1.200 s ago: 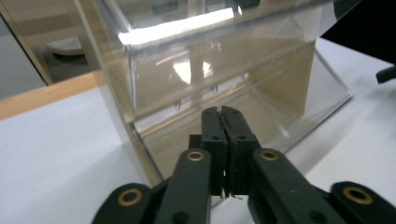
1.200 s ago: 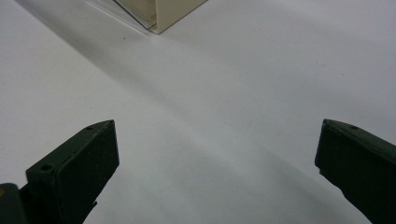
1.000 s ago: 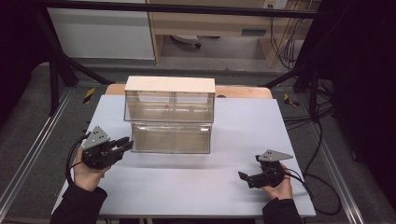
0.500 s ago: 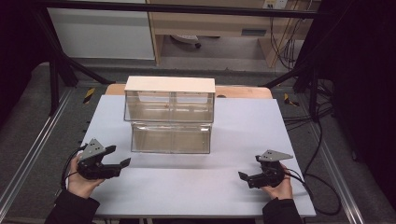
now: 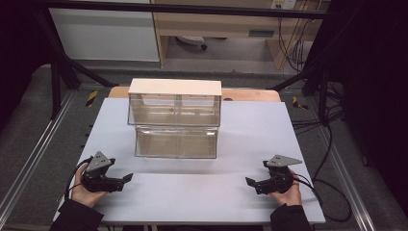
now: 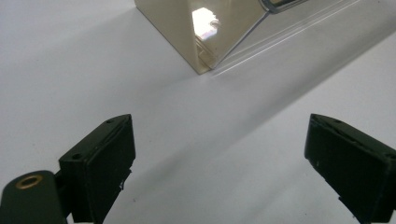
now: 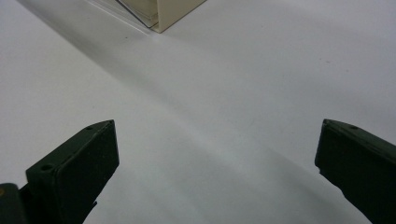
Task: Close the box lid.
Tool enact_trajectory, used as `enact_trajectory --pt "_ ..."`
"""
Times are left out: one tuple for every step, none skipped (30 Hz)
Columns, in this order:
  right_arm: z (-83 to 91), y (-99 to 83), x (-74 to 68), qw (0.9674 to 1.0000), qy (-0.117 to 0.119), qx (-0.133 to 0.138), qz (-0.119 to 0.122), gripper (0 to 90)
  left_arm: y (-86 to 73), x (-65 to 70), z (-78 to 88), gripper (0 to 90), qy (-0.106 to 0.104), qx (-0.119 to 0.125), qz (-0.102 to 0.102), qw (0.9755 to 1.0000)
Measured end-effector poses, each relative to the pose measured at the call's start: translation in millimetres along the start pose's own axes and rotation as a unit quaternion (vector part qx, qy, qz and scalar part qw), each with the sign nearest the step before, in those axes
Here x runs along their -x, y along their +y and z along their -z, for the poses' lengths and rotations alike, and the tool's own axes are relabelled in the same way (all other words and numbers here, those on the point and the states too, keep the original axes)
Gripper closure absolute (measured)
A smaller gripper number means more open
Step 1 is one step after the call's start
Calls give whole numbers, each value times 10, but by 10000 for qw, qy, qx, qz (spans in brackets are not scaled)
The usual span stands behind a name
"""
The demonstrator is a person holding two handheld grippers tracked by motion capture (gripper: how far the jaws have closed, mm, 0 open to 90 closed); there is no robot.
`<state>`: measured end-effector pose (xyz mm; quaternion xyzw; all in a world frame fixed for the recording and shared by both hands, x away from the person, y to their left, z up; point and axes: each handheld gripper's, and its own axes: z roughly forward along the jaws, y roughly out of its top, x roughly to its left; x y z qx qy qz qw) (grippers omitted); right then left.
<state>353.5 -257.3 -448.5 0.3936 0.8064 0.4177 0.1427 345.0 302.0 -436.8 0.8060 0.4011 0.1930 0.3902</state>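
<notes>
My left hand-held gripper (image 5: pixel 126 178) rests low at the table's (image 5: pixel 250 125) seven o'clock corner; its jaws have just been opening and stand wide apart with nothing between them. My right hand-held gripper (image 5: pixel 251 183), at five o'clock, likewise gapes on bare surface. The clear drawer cabinet (image 5: pixel 174 118), cream-topped, stands at the table's centre toward twelve o'clock, its lower drawer (image 5: pixel 175 142) pulled forward, well apart from both.

Overhead light whitens the table (image 5: pixel 250 130) while the room from 9 to 3 o'clock sinks dark. Glare flares on the box (image 6: pixel 205 25) at 12 o'clock; near jaws blur softly.
</notes>
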Motion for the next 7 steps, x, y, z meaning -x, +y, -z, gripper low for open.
enact_trajectory --pt "0 0 0 10000 1 0 2 4 -1 0 -3 81 -1 -8 -26 10000" --pt "0 0 0 10000 3 -1 5 4 -5 2 -8 75 -13 -15 -39 10000" --pt "0 -1 0 10000 4 -4 4 4 -9 4 -14 75 -19 -40 -48 10000" --pt "-1 -1 -1 10000 9 -5 7 4 -13 5 -22 75 -9 -62 -58 10000" --pt "0 0 0 10000 15 -19 8 4 -18 6 -29 74 -11 -80 -54 10000" --pt "-1 -1 -1 10000 19 -32 -1 4 -21 4 -35 73 -9 -89 -53 9999" --pt "-2 -1 0 10000 22 -38 3 4 -23 3 -39 72 3 -91 -51 9999"
